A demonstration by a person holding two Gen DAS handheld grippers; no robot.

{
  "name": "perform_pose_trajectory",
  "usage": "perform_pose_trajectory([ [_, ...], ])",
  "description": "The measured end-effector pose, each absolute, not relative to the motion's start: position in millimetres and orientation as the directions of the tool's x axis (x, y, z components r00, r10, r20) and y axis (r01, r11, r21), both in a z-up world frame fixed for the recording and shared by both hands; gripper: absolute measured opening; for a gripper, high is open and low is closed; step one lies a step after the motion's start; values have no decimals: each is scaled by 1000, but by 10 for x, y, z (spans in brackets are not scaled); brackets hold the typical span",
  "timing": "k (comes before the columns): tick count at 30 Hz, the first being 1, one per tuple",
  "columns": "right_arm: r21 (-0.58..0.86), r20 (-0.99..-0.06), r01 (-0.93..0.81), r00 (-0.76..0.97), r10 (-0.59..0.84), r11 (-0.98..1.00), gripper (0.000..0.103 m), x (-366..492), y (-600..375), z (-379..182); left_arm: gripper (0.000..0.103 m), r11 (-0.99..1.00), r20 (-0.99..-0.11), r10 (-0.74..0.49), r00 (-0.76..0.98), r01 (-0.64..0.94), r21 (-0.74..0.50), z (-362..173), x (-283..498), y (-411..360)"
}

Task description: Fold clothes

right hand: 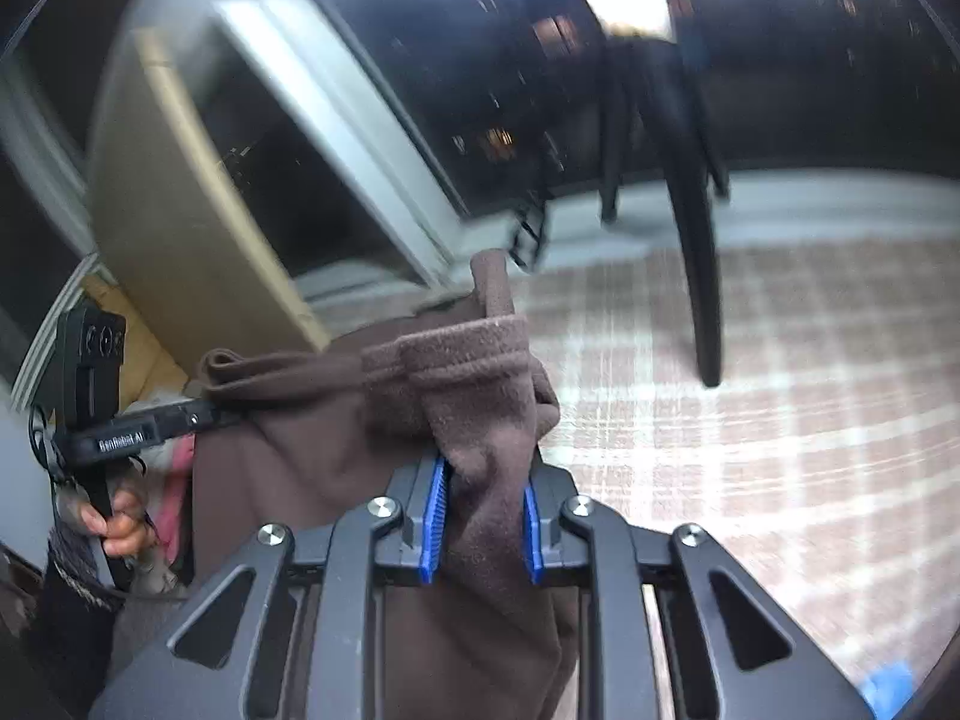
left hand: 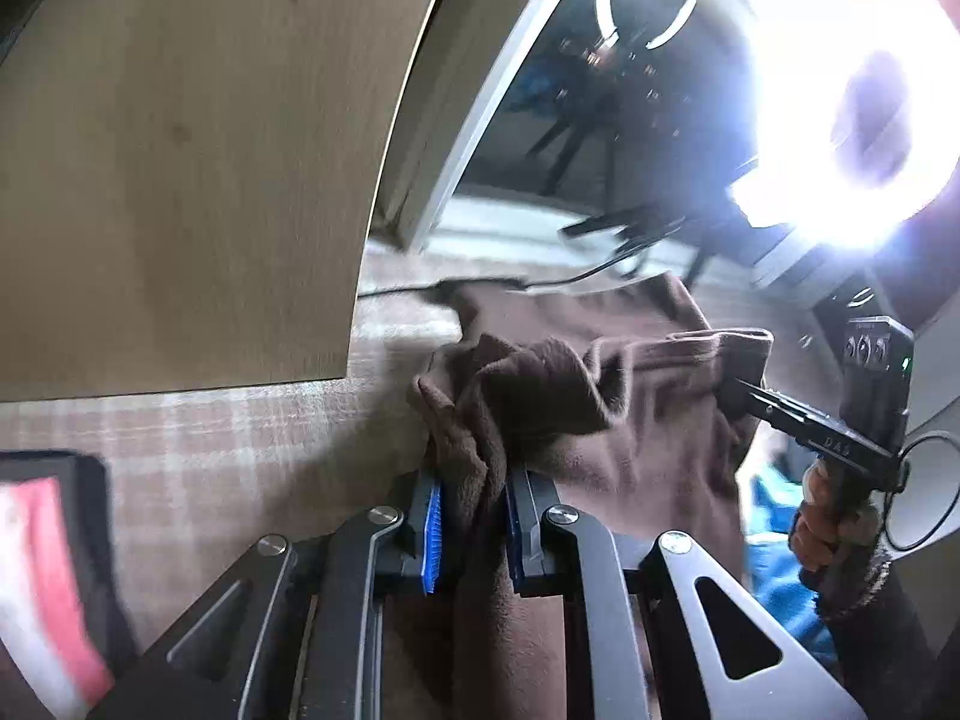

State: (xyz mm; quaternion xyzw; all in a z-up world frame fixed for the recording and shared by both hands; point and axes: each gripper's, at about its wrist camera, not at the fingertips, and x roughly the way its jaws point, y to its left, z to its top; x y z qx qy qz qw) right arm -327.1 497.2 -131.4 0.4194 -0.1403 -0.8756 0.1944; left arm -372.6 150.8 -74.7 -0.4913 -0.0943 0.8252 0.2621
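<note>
Brown fleece fills the near part of both views: one garment (left hand: 600,408), bunched and hanging, caught at two places along its upper edge. The left gripper (left hand: 474,516) pinches a thick fold of it, the cloth squeezed between the blue pads (left hand: 433,531) and falling down past the jaws out of frame. The right gripper (right hand: 483,525) pinches another fold the same way, with a hemmed edge folded over just beyond its pads (right hand: 433,516). Each camera also catches the other gripper from the side, its tip buried in the fleece, with a hand (right hand: 117,525) on its handle.

Below the garment lies a checked cloth (right hand: 750,390) in pale pink and white; the fleece appears lifted off it, though where its lower end reaches is hidden. At the near left edge of the left view sits a dark-framed thing with red and white inside (left hand: 42,570), blurred and cut off. Blue material (left hand: 780,570) shows under the garment at right, too hidden to identify. No container can be made out.

Farther off stand a wooden panel (left hand: 180,180), a dark window (right hand: 300,168) with a pale frame, and a black tripod leg (right hand: 696,276). A ring light (left hand: 864,108) glares at the left view's top right, washing out its surroundings. Both views are motion-blurred.
</note>
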Motion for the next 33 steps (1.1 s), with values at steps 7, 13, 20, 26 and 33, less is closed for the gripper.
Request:
perform_pose_trajectory([
  [7, 248, -575, 342, -701, -422, -906, 20, -2316, 4810, -249, 15, -826, -687, 532, -496, -484, -290, 285, -2776, 1324],
  [13, 88, -737, 309, -620, -270, -947, 64, -940, 4687, -527, 30, -811, -780, 424, -460, -577, -101, 76, -1403, 1105],
  [20, 299, -834, 139, -443, -329, -944, 64, 156, 5019, -1119, 21, -893, -933, 316, -175, -387, -230, -1050, -423, 594],
  [26, 378, -807, 120, -444, -390, -918, 64, -5, 4929, -1166, 24, -889, -881, 396, -259, -351, -296, -1170, -663, 732],
  [33, 457, -769, 233, -383, -513, -859, 64, -982, 4025, -1095, 24, -903, -876, 406, -262, -260, -341, -1670, -963, 795],
])
